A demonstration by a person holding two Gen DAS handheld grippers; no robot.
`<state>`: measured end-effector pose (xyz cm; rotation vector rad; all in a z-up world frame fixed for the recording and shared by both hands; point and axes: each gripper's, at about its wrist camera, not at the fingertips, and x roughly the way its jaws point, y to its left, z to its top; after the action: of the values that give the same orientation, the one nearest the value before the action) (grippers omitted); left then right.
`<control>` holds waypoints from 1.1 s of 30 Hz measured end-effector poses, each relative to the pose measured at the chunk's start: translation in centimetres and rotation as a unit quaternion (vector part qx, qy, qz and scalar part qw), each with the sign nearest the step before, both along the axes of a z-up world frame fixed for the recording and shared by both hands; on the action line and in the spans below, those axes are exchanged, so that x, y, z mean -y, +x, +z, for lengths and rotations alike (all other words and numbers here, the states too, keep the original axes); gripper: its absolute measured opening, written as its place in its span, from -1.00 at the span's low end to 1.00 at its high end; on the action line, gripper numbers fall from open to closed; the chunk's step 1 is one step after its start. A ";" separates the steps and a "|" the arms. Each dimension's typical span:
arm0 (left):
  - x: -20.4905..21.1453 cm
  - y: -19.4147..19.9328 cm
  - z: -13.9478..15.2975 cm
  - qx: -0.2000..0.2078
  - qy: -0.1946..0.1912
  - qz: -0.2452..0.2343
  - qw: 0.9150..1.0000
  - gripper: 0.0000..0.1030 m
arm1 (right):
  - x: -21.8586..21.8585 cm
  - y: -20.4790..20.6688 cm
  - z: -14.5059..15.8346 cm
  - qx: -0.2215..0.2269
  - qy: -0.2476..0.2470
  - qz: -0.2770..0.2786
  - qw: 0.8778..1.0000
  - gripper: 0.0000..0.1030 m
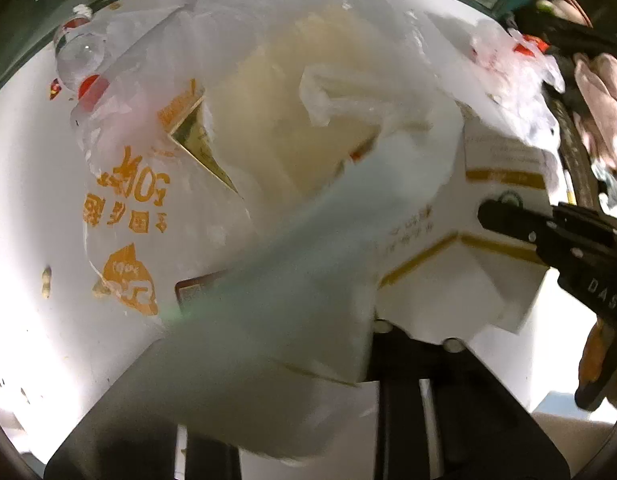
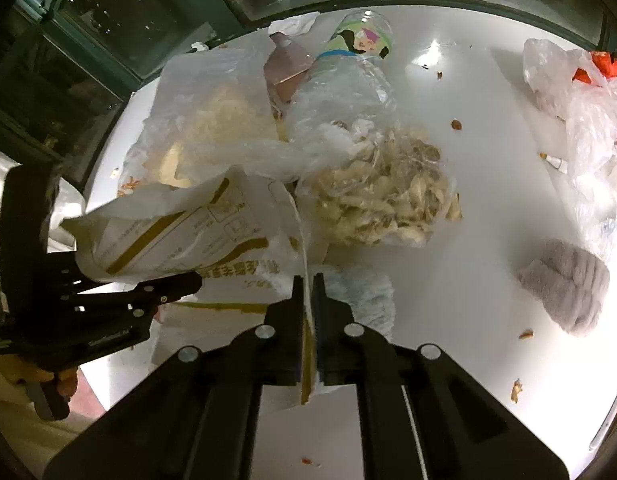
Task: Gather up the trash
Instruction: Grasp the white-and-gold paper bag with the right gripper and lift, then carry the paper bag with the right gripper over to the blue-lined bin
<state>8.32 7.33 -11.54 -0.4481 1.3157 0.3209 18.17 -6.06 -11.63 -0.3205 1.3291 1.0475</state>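
My right gripper (image 2: 308, 300) pinches the thin edge of a white paper bag with gold stripes (image 2: 180, 236) on the white table (image 2: 488, 184). My left gripper (image 2: 176, 286) clamps the same bag's other side, though its own camera is smothered by plastic. Just beyond lie a clear bag of peanut shells (image 2: 384, 192) and a crushed plastic bottle (image 2: 348, 76); farther right, a grey fuzzy cloth (image 2: 564, 284).

A crumpled white paper bag (image 2: 180, 236) with gold stripes lies amid plastic bags (image 2: 236, 120) on the white table (image 2: 468, 200).
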 end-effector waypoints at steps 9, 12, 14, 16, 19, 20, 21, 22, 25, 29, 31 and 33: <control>1.4 -2.2 3.2 0.038 0.012 -0.019 0.999 -0.67 | 1.8 -1.9 3.9 0.036 0.028 -0.014 0.999 -0.89; 1.7 -3.3 4.8 0.059 0.023 -0.022 0.998 -0.67 | 2.2 -2.9 5.5 0.055 0.040 -0.014 0.998 -0.89; 2.2 -3.9 5.5 0.065 0.029 -0.026 0.997 -0.67 | 2.5 -3.5 6.2 0.066 0.042 -0.015 0.997 -0.89; 2.6 -4.4 6.1 0.071 0.036 -0.033 0.996 -0.67 | 3.0 -4.2 6.8 0.074 0.044 -0.020 0.996 -0.89; 3.2 -5.4 7.2 0.083 0.043 -0.043 0.995 -0.67 | 3.3 -5.3 7.7 0.088 0.049 -0.030 0.994 -0.89; 3.2 -5.7 7.3 0.084 0.038 -0.045 0.995 -0.67 | 3.6 -5.9 8.0 0.092 0.048 -0.034 0.994 -0.89; 3.2 -6.1 7.4 0.084 0.027 -0.046 0.995 -0.67 | 4.2 -6.1 8.5 0.094 0.047 -0.037 0.994 -0.89; 3.4 -6.0 7.4 0.081 0.018 -0.048 0.995 -0.67 | 4.4 -6.4 8.6 0.095 0.044 -0.041 0.994 -0.89; 4.2 -6.2 7.6 0.075 0.016 -0.069 0.995 -0.67 | 5.2 -7.8 8.8 0.096 0.034 -0.057 0.993 -0.89; 4.8 -7.5 7.9 0.079 0.017 -0.094 0.992 -0.67 | 6.3 -9.9 8.9 0.099 0.029 -0.091 0.990 -0.89; 5.1 -8.2 7.9 0.080 0.016 -0.108 0.991 -0.67 | 6.8 -11.3 8.9 0.103 0.024 -0.107 0.989 -0.89; 5.5 -8.8 7.8 0.081 0.013 -0.127 0.988 -0.67 | 7.5 -12.6 8.9 0.105 0.017 -0.128 0.986 -0.89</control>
<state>-0.51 1.80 -3.76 -0.2736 1.1930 0.0863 5.61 -13.61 -2.70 -0.2206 1.1279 0.7964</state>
